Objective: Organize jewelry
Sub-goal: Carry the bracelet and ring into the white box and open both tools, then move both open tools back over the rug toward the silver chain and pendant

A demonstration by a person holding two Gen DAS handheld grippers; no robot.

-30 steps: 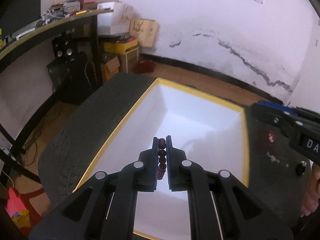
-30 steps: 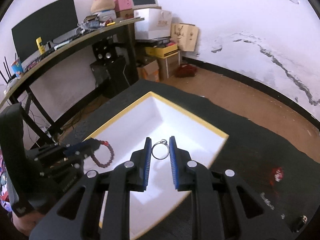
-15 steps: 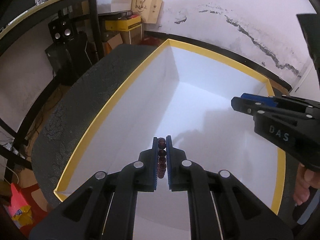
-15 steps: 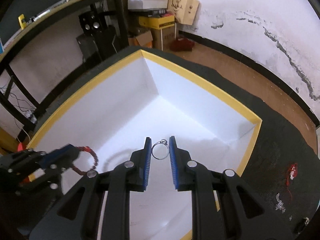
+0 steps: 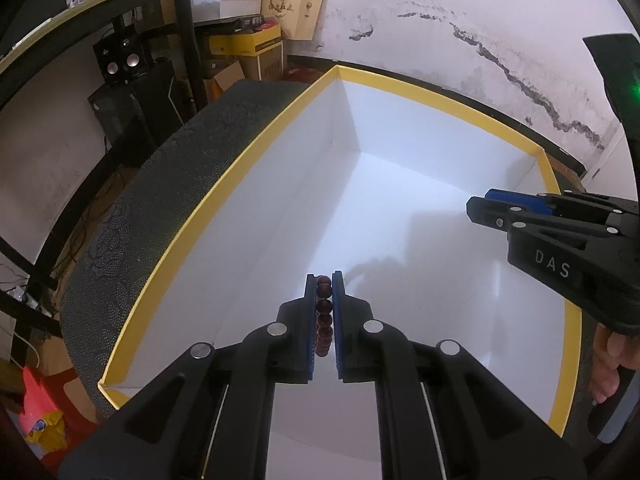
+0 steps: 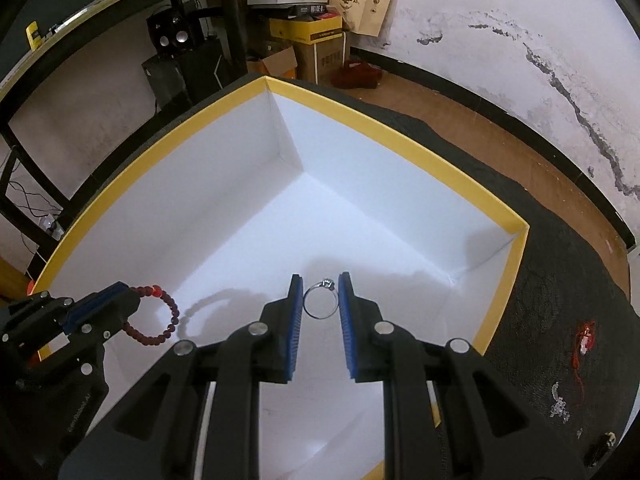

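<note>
box: white, yellow rim | bracelet: dark red beads | ring: seemingly silver (tiny)

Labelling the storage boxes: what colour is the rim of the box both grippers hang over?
Yellow rim, white inside; the right wrist view shows it best.

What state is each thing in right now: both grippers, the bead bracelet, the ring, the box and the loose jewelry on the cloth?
Left gripper: shut on the bead bracelet.
Right gripper: shut on the ring.
Bead bracelet: held, hanging over the box floor.
Ring: held upright between the fingers.
White box with yellow rim: open, nothing lying inside.
Red-string piece: lying on the dark cloth, outside the box.
</note>
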